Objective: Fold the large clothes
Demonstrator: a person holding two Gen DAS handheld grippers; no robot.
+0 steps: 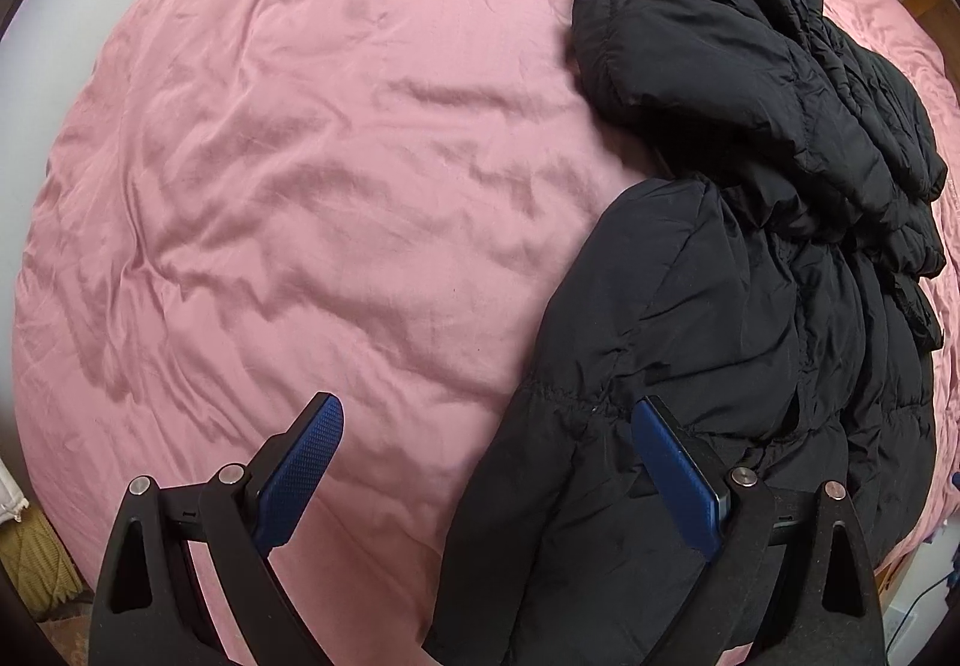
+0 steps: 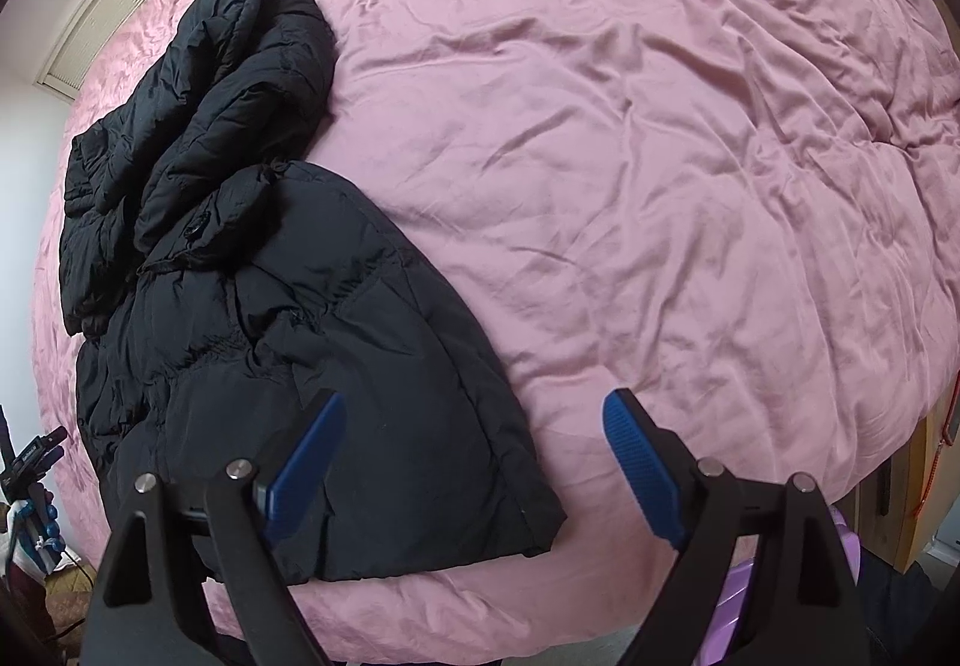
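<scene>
The black puffer jacket lies crumpled on the pink bed cover, its hem end nearest both grippers and its bunched hood end farther up the bed. The left gripper hovers above the jacket's left edge, fingers spread wide and holding nothing. The right gripper hangs over the jacket's right hem corner, fingers likewise wide apart and empty.

Left claw & right claw both spread wide, gripping nothing.
</scene>
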